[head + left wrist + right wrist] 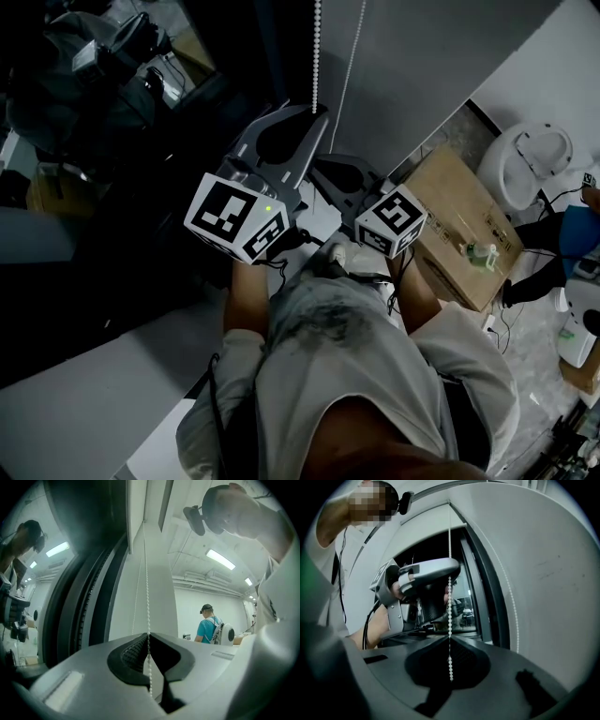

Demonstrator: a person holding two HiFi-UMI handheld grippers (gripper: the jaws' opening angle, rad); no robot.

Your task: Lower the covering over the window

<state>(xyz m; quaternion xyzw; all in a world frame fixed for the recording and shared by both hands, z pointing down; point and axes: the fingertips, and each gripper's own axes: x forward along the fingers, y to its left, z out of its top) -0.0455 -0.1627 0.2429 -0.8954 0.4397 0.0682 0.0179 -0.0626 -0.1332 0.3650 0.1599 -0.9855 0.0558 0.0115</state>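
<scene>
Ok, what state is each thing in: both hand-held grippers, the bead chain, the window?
left hand-held gripper, shut on the bead chain
right hand-held gripper, shut on the same chain, below the left
bead chain, hanging straight, pinched by both
window, glass bare where visible

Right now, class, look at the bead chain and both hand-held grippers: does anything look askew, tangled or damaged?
Nothing stands out. The bead chain hangs straight, with no tangle showing, and the left hand-held gripper and right hand-held gripper are each shut on it, left above right.
</scene>
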